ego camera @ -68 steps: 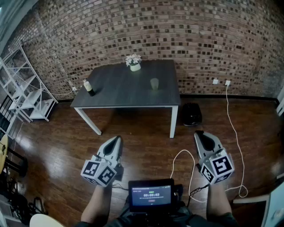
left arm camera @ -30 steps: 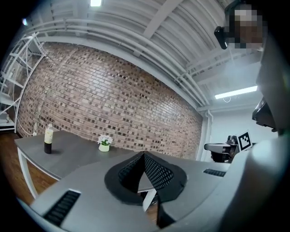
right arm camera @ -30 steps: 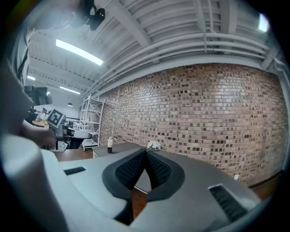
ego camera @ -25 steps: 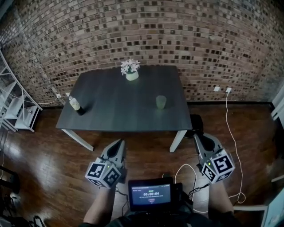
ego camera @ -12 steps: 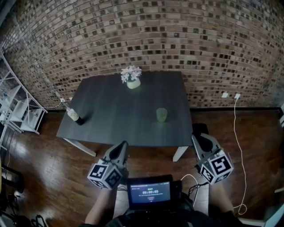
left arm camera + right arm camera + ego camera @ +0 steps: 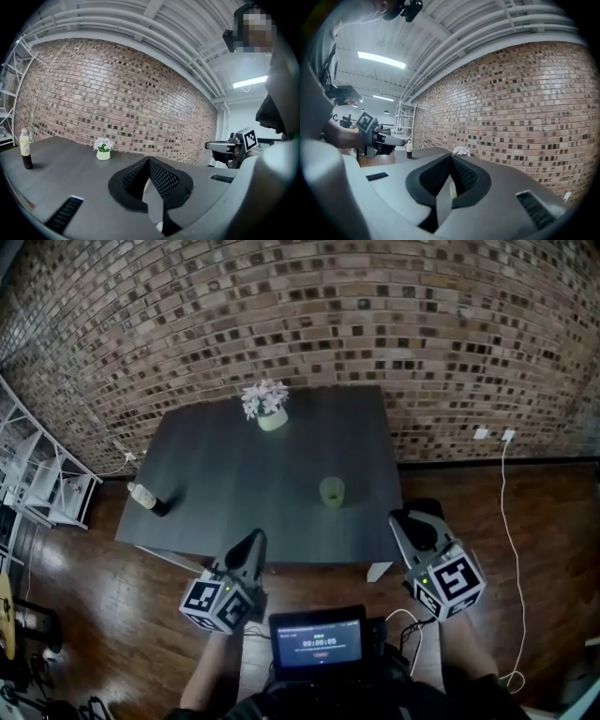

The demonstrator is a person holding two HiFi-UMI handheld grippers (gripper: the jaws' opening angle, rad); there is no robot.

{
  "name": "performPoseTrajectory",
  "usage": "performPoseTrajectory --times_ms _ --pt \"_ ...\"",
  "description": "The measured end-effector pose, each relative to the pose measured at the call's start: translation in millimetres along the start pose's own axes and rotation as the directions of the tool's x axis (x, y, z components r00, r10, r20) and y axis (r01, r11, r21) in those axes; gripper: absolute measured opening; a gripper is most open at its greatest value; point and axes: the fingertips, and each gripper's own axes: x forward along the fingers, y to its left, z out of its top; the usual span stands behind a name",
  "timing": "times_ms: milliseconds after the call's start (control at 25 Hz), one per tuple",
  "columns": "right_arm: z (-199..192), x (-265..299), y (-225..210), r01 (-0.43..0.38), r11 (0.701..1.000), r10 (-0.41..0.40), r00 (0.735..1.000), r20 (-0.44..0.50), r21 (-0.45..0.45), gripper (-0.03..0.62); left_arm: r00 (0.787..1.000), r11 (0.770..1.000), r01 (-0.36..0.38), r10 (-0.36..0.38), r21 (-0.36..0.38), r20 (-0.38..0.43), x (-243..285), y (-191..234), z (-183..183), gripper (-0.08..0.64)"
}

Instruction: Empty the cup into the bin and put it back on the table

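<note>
A pale green cup stands upright on the dark grey table, right of centre and towards the front. My left gripper hovers at the table's front edge, left of the cup, jaws shut and empty. My right gripper hangs by the front right corner, just right of the cup, also shut with nothing held. Both are short of the cup. In the left gripper view the left gripper points across the tabletop. The right gripper does the same in its own view. A black bin on the floor is mostly hidden behind the right gripper.
A white flower pot stands at the table's back edge, and a small bottle at its left front corner. A brick wall runs behind. White shelving stands at the left, and a white cable trails over the wooden floor at the right.
The person has stepped up to the table, so it now fills more of the view. Both grippers have come from over the floor to the table's front edge, still shut.
</note>
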Motion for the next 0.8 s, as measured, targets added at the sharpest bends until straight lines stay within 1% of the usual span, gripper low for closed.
performPoseTrajectory --times_ms 120,200,360,440,560,640,720,800 --pt "-6 20 -2 -0.03 0.999 0.031 0.999 -0.024 0.012 0.003 1.0 1.0 0.01 -0.01 0.007 -0.019 13 7 -3 0.0" --pt "-10 32 -3 -0.035 0.999 0.035 0.999 -0.037 0.016 0.003 0.999 1.0 0.02 -0.02 0.007 -0.031 22 15 -6 0.0" --pt "-15 62 -13 -0.011 1.0 0.012 0.998 -0.061 0.011 0.003 0.998 0.999 0.032 -0.033 -0.031 -0.057 42 41 -11 0.0" --pt "-19 76 -16 0.003 1.0 -0.002 0.997 -0.081 0.017 0.003 0.995 0.998 0.058 -0.06 -0.038 -0.079 51 51 -13 0.0" --pt "-24 101 -19 0.01 1.0 -0.01 0.991 -0.131 -0.005 0.003 0.991 0.995 0.096 -0.1 -0.038 -0.093 69 69 -7 0.0" --pt "-30 116 -19 0.007 1.0 -0.009 0.986 -0.166 -0.013 0.003 0.988 0.992 0.108 -0.114 -0.062 -0.101 79 81 -9 0.0" --pt "-37 126 -18 0.004 1.0 -0.004 0.982 -0.191 0.0 0.003 0.984 0.989 0.121 -0.13 -0.082 -0.118 85 90 -17 0.0" --pt "-42 137 -18 0.002 1.0 0.0 0.978 -0.208 0.009 0.003 0.983 0.99 0.127 -0.135 -0.065 -0.127 95 100 -22 0.0"
